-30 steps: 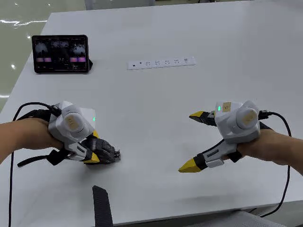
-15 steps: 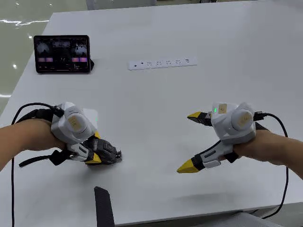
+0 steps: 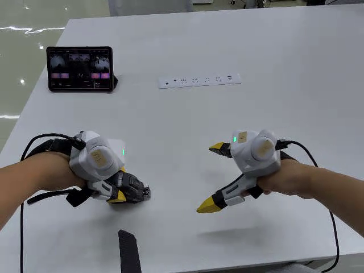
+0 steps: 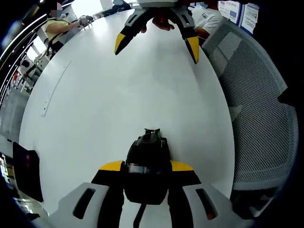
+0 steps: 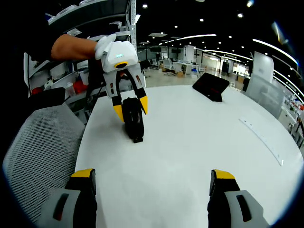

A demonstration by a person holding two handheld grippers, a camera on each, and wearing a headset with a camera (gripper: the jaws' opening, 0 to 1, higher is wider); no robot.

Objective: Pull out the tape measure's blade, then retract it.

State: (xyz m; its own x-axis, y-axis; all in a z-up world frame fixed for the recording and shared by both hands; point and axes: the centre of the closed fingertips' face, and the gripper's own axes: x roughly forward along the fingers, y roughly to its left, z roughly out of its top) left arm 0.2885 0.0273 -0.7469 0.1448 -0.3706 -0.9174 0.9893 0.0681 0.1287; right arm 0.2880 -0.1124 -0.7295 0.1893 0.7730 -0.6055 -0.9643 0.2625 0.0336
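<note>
A black tape measure rests on the white table at the front left, its blade hook pointing right. My left gripper is shut on its body; in the left gripper view the case sits between the yellow-tipped jaws. My right gripper is open, a short way to the right of the tape measure, its jaws pointing at it. In the right gripper view the tape measure lies ahead under the left gripper, with the right gripper spread wide. No blade is drawn out.
A tablet stands at the back left. A white power strip lies at the back centre. A black strap lies at the front edge. Cables trail from both grippers. A mesh chair stands beside the table.
My right gripper has moved left, closer to the tape measure. The left gripper still holds the case in place. The head camera has shifted a little.
</note>
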